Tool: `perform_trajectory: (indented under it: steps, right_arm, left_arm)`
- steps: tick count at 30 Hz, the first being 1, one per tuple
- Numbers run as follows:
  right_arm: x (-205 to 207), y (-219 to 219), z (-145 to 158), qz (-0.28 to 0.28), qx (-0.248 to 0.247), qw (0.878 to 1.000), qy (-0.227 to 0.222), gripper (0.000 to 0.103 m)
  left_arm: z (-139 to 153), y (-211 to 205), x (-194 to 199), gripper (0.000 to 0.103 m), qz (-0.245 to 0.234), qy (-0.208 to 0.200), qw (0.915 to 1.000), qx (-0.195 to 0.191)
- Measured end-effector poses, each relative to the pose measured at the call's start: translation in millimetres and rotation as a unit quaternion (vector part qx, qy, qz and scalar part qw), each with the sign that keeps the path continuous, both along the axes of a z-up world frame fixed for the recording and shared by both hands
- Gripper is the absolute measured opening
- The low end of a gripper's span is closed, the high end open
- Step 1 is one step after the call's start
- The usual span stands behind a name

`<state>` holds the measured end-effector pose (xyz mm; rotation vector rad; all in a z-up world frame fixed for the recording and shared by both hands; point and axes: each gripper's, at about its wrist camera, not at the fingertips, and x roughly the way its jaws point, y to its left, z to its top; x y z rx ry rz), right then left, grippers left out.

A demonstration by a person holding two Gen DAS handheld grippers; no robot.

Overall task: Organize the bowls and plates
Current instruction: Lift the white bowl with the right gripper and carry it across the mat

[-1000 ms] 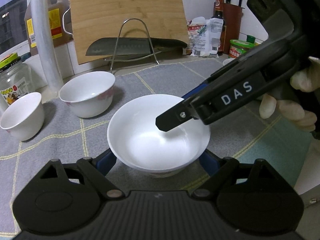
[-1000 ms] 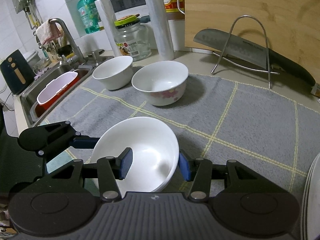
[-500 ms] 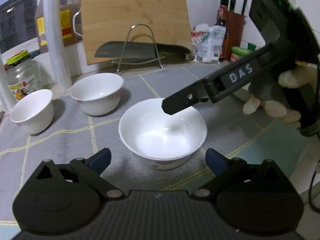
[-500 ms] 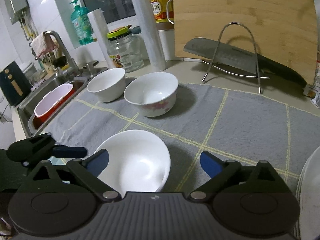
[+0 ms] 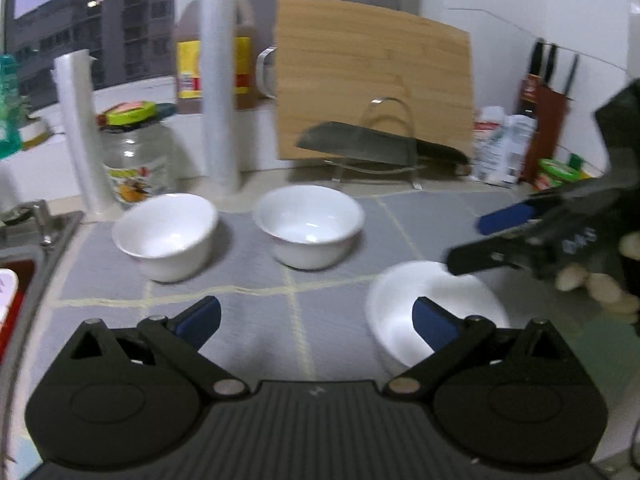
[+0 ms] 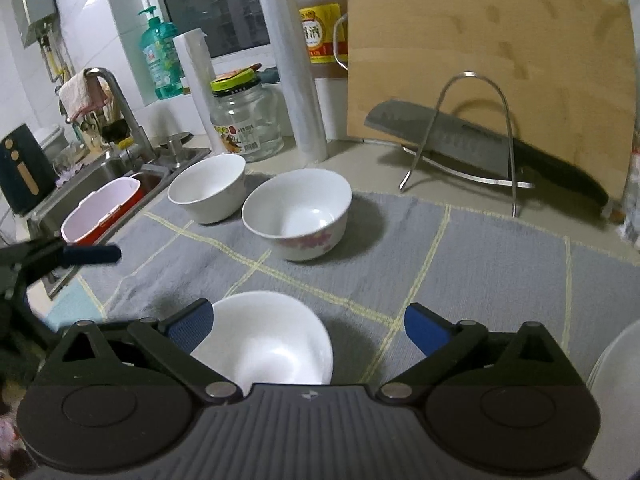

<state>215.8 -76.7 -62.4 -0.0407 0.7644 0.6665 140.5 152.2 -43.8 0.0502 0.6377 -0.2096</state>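
Right wrist view | right tool (image 6: 308, 326) wide, just opened, holds nothing | left tool (image 5: 316, 316) wide, empty | bowl (image 6: 268, 344) on mat (image 6: 480, 264), likely staged for stacking.

My left gripper (image 5: 316, 316) stands wide open, its blue pads far apart, nothing between them — the jaws have just been opening. My right gripper (image 6: 306, 326) is spread just as wide and tilts downward, gripping nothing. Seen from the left wrist, the right gripper reaches in from the side, my gloved hand (image 5: 596, 276) wrapped around its handle.
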Motion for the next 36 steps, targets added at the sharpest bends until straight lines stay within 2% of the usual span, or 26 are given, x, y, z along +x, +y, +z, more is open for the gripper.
perform_trajectory:
  steps: [7,14,19,24,26,36]
  right_arm:
    - [24.0,10.9,3.6,0.004,-0.008,1.0,-0.003,0.103]
    - [59.8,27.6,9.0,0.01,-0.001,1.0,-0.004,0.103]
    - [89.7,43.7,3.7,0.028,0.003,1.0,0.012,0.101]
    - [110.3,57.1,-6.1,0.039,-0.004,0.999,0.029,0.087]
    - [117.1,61.9,-9.7,0.04,-0.011,0.999,0.031,0.087]
    - [137.5,70.2,-22.7,0.043,-0.015,0.998,0.048,0.065]
  left_arm:
    - [-7.9,15.6,36.8,0.101,0.016,-0.004,0.9995,0.026]
    - [-24.7,8.8,66.7,0.101,-0.014,0.004,0.9989,0.045]
    - [-35.0,-3.1,84.5,0.101,-0.038,0.011,0.9979,0.052]
    - [-40.0,-8.8,98.1,0.1,-0.049,0.018,0.9977,0.044]
    - [-40.3,-9.7,102.4,0.1,-0.053,0.019,0.9976,0.041]
    - [-45.2,-13.0,117.7,0.087,-0.065,0.03,0.9971,0.027]
